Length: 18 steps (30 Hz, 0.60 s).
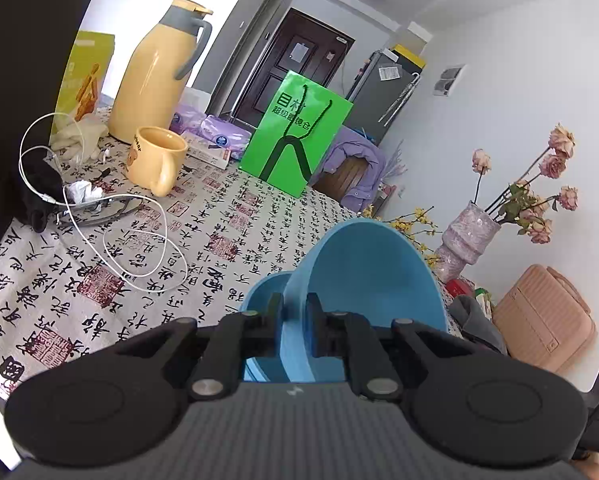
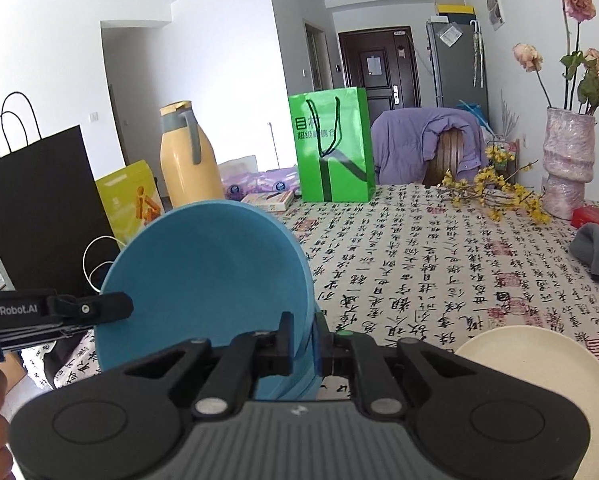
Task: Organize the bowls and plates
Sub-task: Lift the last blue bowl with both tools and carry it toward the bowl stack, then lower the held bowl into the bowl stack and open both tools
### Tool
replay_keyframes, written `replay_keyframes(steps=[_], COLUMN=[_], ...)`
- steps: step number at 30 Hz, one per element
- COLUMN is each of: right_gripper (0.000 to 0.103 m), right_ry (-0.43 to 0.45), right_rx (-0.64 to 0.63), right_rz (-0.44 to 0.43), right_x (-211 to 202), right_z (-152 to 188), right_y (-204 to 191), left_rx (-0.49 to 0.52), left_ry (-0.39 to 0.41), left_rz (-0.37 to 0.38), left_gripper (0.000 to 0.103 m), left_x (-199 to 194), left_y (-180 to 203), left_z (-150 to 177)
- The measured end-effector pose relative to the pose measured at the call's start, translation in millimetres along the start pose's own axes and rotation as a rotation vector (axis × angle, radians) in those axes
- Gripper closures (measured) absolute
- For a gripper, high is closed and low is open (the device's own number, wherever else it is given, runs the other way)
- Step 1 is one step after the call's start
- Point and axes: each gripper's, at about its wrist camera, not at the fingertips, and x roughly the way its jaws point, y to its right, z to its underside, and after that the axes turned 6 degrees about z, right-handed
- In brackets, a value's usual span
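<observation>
Blue plastic, that's what I've got in both grippers right now. My left gripper [image 1: 295, 320] is clenched on the rim of a blue bowl [image 1: 363, 276], held up off the desk [image 1: 235, 224] with a second blue dish [image 1: 263, 292] just behind it. My right gripper [image 2: 303, 340] is pinching the edge of a blue plate [image 2: 207, 276], tilted up on its side above the desk [image 2: 419, 260], and I can see the other gripper's finger touching the plate's far edge. These look light and stiff, a bit slick on the surface, so I'd say the thin rim is the right place to hold, pads squarely across it. A loose pinch could let them swing. Cream plate [image 2: 547, 380] is sitting flat on the desk at my lower right, probably where things stack. Further out: yellow flask [image 1: 155, 76], mug [image 1: 159, 160], green bag [image 1: 295, 132], vase of flowers [image 2: 567, 164].
</observation>
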Motion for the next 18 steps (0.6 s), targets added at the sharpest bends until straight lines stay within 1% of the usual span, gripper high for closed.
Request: replay_keyframes(steps=[6, 9, 11, 12, 13, 18], right_gripper=[0.09, 0.084, 0.083, 0.077, 0.075, 0.074], right_ry=[-0.02, -0.036, -0.04, -0.04, -0.045, -0.045], right_rx=[-0.03, -0.037, -0.046, -0.051, -0.049, -0.039], right_rz=[0.017, 0.015, 0.026, 0.034, 0.04, 0.041], right_x=[14, 20, 23, 24, 27, 32], right_z=[2, 3, 4, 5, 5, 5], right_y=[-9, -12, -14, -14, -14, -13], left_rx=[-0.031, -0.04, -0.038, -0.039, -0.041, -0.038], left_ry=[-0.023, -0.032, -0.031, -0.033, -0.036, -0.04], left_rz=[0.008, 0.011, 0.011, 0.017, 0.02, 0.015], left_gripper=[0.091, 0.091, 0.091, 0.091, 0.091, 0.091], left_x=[10, 13, 14, 14, 15, 15], left_y=[-14, -19, -21, -22, -22, -25], left_z=[-2, -3, -3, -3, -3, -3])
